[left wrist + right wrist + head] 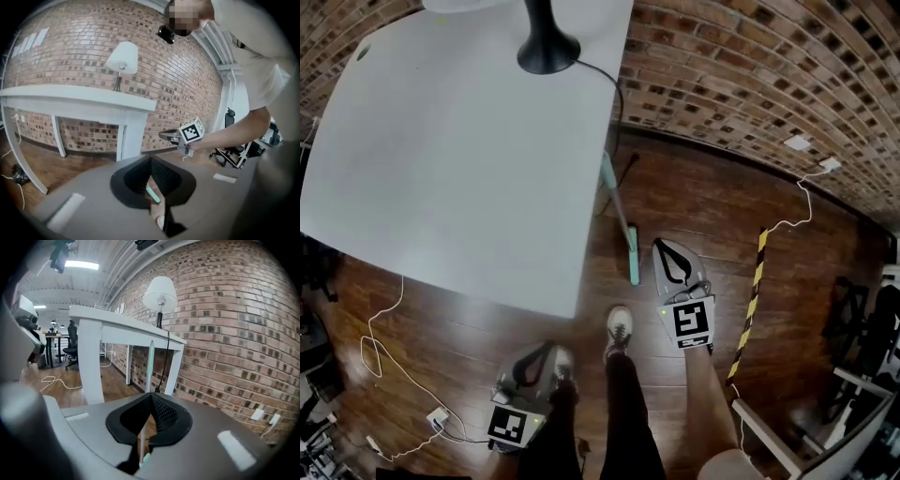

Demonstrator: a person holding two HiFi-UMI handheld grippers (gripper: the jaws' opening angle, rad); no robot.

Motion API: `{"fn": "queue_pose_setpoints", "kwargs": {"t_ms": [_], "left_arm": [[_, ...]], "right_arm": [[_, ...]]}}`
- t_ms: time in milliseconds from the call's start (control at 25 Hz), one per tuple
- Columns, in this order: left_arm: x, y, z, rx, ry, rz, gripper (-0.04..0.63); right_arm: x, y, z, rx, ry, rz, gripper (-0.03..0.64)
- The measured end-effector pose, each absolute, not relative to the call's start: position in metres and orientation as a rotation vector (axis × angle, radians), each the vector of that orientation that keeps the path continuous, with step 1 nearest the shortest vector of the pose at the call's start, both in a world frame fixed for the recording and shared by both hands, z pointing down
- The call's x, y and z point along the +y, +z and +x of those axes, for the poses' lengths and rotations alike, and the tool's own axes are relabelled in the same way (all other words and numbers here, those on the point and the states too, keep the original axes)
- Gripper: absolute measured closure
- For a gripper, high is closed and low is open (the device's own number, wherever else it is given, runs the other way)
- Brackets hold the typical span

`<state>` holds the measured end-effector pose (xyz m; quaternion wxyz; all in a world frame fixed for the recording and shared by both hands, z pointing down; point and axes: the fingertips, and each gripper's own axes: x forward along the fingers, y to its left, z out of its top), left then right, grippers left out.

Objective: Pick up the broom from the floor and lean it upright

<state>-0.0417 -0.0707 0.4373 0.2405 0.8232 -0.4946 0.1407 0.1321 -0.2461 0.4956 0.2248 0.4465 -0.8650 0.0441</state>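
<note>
The broom [630,246] has a pale handle and a teal head; it stands tilted against the right edge of the white table [459,141], head on the wooden floor. In the right gripper view its handle [150,364] rises straight beyond the jaws, in front of the table leg. My right gripper [660,246] sits just right of the broom head, apart from it, shut and empty. My left gripper [547,349] hangs lower left by the person's legs, its jaws meeting at the tip with nothing held. Through its gap I see the teal head [153,193].
A black lamp base [547,49] with a cable stands on the table by the brick wall [750,66]. A yellow-black strip [752,302] lies on the floor at right. White cables [389,356] trail at left. The person's shoe [620,326] is near the broom.
</note>
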Motion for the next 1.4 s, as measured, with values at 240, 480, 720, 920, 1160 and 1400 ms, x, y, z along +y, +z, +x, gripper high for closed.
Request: {"fn": "queue_pose_setpoints", "kwargs": {"t_ms": [240, 480, 720, 920, 1160, 1400], "left_arm": [[-0.079, 0.35, -0.071, -1.399, 0.334, 2.387, 0.595], [-0.063, 0.23, -0.097, -1.485, 0.159, 2.597, 0.595], [-0.04, 0.163, -0.126, -1.521, 0.195, 2.684, 0.595], [-0.03, 0.111, -0.132, -1.562, 0.151, 2.722, 0.595], [-0.017, 0.027, -0.127, -1.657, 0.074, 2.811, 0.595], [-0.001, -0.006, -0.092, -1.681, 0.022, 2.845, 0.595]], "right_arm": [[-0.194, 0.399, 0.148, -2.346, 0.232, 1.47, 0.604], [-0.127, 0.271, 0.162, -2.325, 0.213, 1.719, 0.604], [-0.088, 0.16, 0.163, -2.371, 0.089, 1.72, 0.604], [-0.053, 0.084, 0.174, -2.411, 0.0, 1.744, 0.604], [-0.012, 0.02, 0.187, -2.467, -0.102, 1.78, 0.603], [0.01, -0.008, 0.192, -2.569, -0.105, 1.763, 0.603]]}}
